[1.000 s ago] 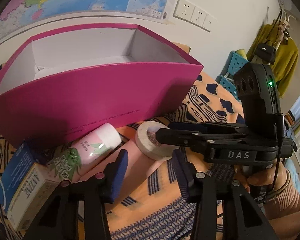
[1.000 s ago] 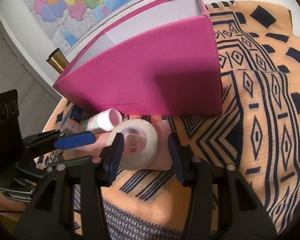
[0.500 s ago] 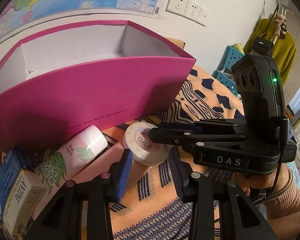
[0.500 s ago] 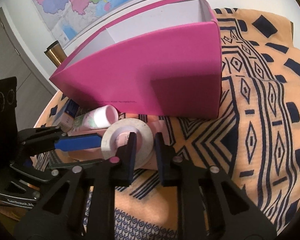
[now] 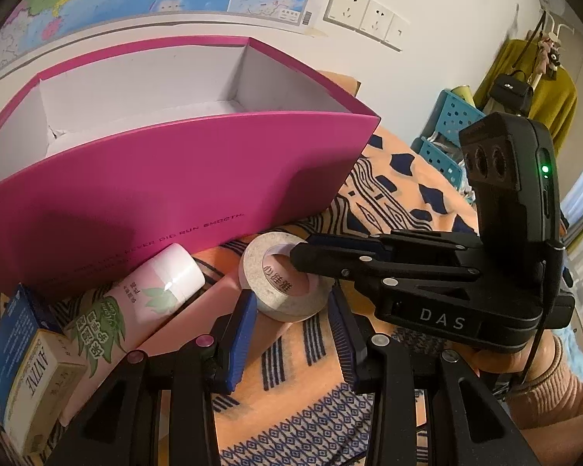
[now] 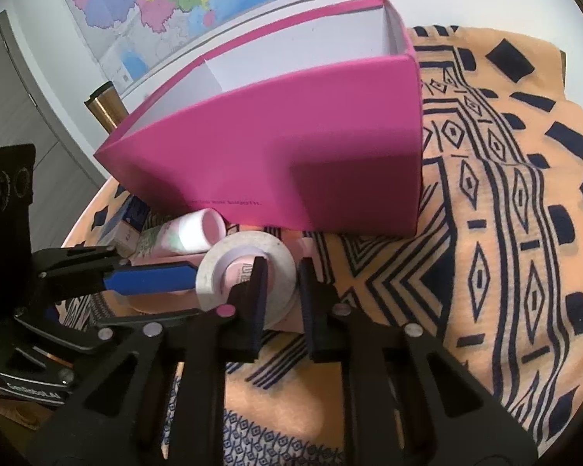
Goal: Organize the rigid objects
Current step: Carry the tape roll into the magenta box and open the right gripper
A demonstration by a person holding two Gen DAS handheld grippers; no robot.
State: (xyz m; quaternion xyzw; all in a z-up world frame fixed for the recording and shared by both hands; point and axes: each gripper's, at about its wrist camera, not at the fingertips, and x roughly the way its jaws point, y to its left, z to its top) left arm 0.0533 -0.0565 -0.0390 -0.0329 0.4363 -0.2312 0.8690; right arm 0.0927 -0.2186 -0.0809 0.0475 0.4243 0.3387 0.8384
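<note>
A beige tape roll [image 5: 260, 272] [image 6: 283, 256] leans tilted in front of the open magenta box [image 5: 175, 194] [image 6: 291, 147]. My right gripper [image 6: 281, 268] [image 5: 299, 252] is shut on the roll's wall, one finger inside the hole and one outside. Under the roll lies a plain pink tube [image 5: 182, 326] [image 6: 155, 299]. My left gripper [image 5: 290, 297] [image 6: 196, 291] is shut on that tube, with its blue pads [image 5: 241, 330] on either side just below the roll. A pink bottle with a white cap [image 5: 167, 279] [image 6: 190, 233] lies beside them.
A blue carton [image 5: 11, 334] and a cream carton [image 5: 39, 380] lie at the left, against the box. Orange patterned cloth [image 6: 486, 233] covers the round table. A brass cylinder [image 6: 105, 105] stands behind the box. A blue crate [image 5: 447, 124] stands off the table's far side.
My right jaws went from straddling the whole roll to pinching its wall, and the roll tipped up. The left jaws narrowed onto the pink tube.
</note>
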